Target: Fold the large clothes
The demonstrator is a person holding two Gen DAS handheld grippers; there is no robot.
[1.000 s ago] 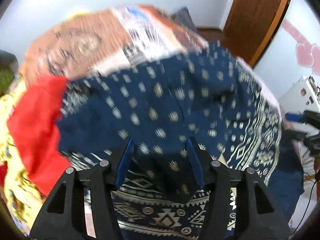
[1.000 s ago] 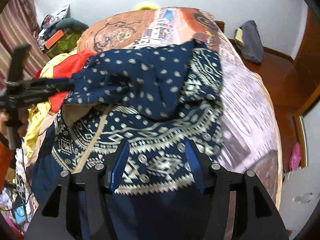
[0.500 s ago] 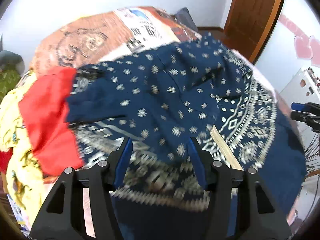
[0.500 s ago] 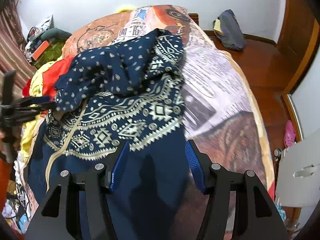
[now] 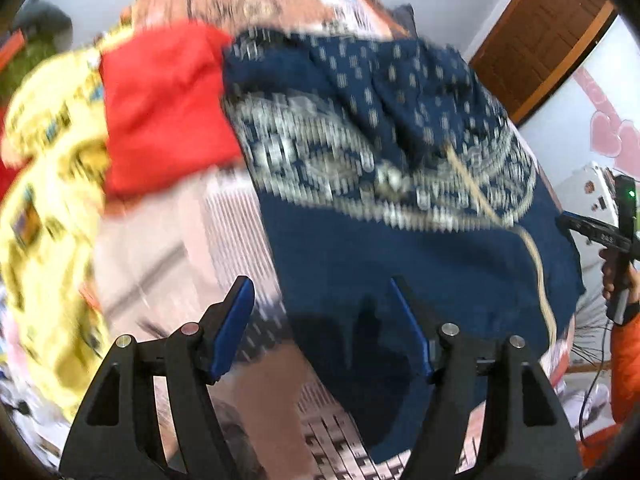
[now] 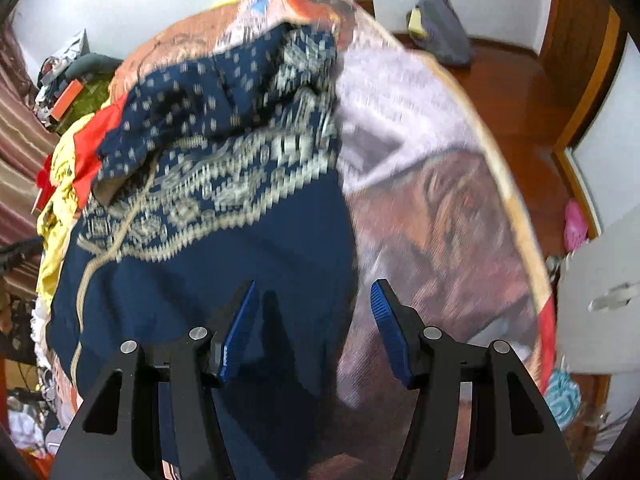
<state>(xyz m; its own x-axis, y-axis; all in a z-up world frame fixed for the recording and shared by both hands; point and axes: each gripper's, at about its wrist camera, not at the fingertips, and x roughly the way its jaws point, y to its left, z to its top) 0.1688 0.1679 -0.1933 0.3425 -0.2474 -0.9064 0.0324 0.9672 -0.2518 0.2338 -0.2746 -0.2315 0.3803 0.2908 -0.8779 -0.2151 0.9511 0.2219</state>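
Observation:
A large navy garment (image 5: 400,248) with pale patterned bands and a dotted upper part lies spread on the bed (image 5: 168,240); it also shows in the right wrist view (image 6: 208,240). Its dotted part is bunched at the far end. My left gripper (image 5: 324,320) is open and empty above the garment's near left edge. My right gripper (image 6: 312,312) is open and empty above the garment's near right edge. Both views are blurred by motion.
A red cloth (image 5: 160,104) and yellow clothes (image 5: 48,184) lie piled left of the garment. The printed bedspread (image 6: 432,200) is bare on the right. A wooden door (image 5: 540,36), wooden floor (image 6: 520,92) and a white cabinet (image 6: 600,292) surround the bed.
Both grippers have drawn back toward the near end of the bed, from over the patterned part to the plain navy hem. The jaws stayed open.

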